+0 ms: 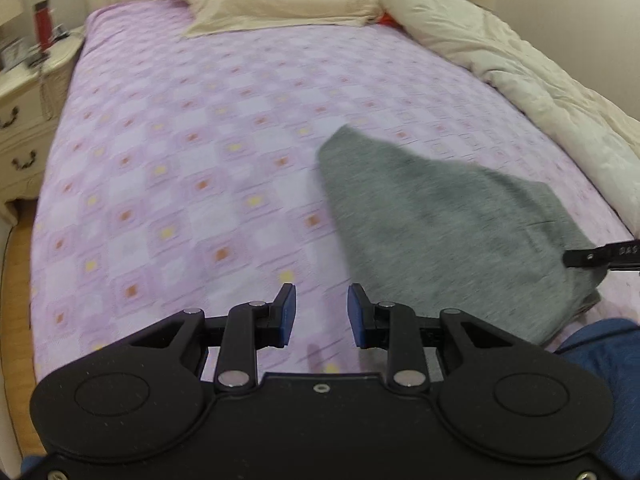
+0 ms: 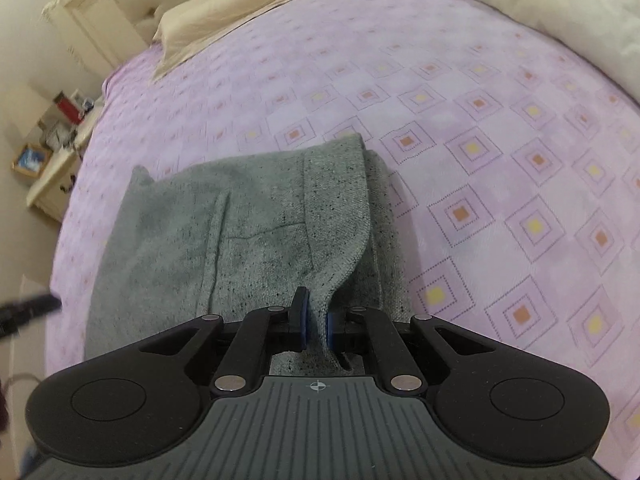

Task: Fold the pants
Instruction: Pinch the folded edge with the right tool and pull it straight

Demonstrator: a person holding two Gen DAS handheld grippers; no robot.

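Observation:
Grey knit pants (image 1: 452, 224) lie folded on the purple patterned bedspread (image 1: 192, 152), right of centre in the left wrist view. My left gripper (image 1: 322, 314) hovers over bare bedspread to the left of the pants, its blue pads apart with nothing between them. In the right wrist view the pants (image 2: 248, 232) fill the middle. My right gripper (image 2: 316, 320) is shut on a raised edge of the grey fabric, which rises in a ridge between the pads. The right gripper's tip (image 1: 600, 258) shows at the far right edge of the left wrist view.
Beige pillows (image 1: 280, 0) lie at the head of the bed. A cream duvet (image 1: 532, 76) is bunched along the right side. A white nightstand (image 1: 24, 96) with a red bottle (image 1: 43, 22) stands left of the bed. A blue-clad leg (image 1: 600, 360) is at lower right.

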